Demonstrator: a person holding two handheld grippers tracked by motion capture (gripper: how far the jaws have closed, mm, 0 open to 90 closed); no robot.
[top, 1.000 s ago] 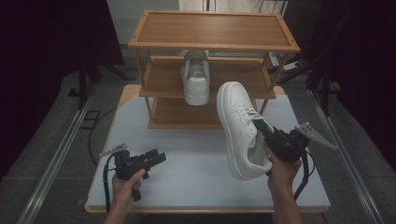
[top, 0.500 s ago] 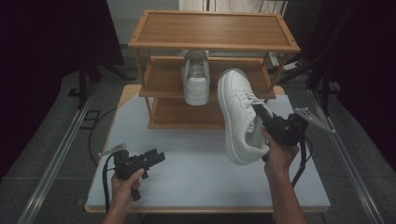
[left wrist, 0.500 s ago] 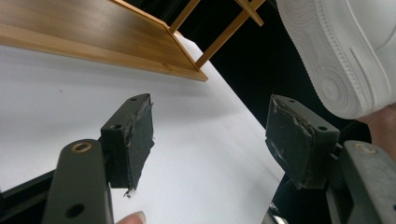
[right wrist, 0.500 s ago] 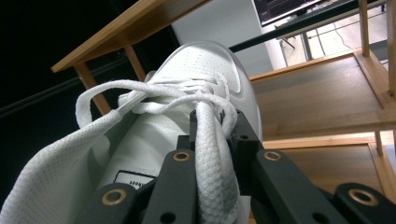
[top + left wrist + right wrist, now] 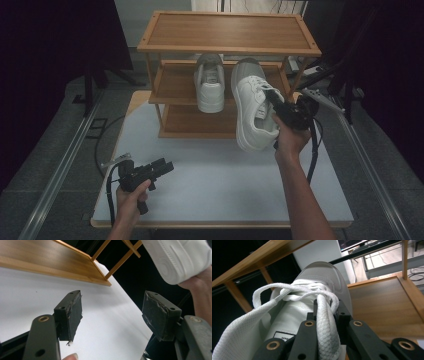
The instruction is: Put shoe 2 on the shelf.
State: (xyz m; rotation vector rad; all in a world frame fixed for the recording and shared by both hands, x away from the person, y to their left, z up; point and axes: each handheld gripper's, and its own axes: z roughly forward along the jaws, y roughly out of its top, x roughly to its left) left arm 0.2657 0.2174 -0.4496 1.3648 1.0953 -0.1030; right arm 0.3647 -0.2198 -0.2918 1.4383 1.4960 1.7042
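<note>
We see the right gripper (image 5: pixel 274 100) clamped on a white sneaker (image 5: pixel 252 112), its jaws closed tight around the tongue, as the right gripper view makes plain, where the tongue (image 5: pixel 325 327) runs up between the two black jaws and the laces (image 5: pixel 294 291) loop just beyond them. The sneaker hangs in the air off the table, toe up and forward, heel low, with its toe reaching in at the level of the middle shelf (image 5: pixel 172 85) of the wooden shoe rack (image 5: pixel 227 32). Just to its left on that same shelf stands a second white sneaker (image 5: pixel 210 85), heel toward us, near the held one but apart from it. The right hand (image 5: pixel 290 140) grips the tool from below. The left gripper (image 5: pixel 160 169) lies low over the white table (image 5: pixel 225 190) near its front left, well apart from the rack; in the left gripper view its jaws stand wide open with nothing between them, and beyond them we see the sole of the held sneaker at the upper right.
</note>
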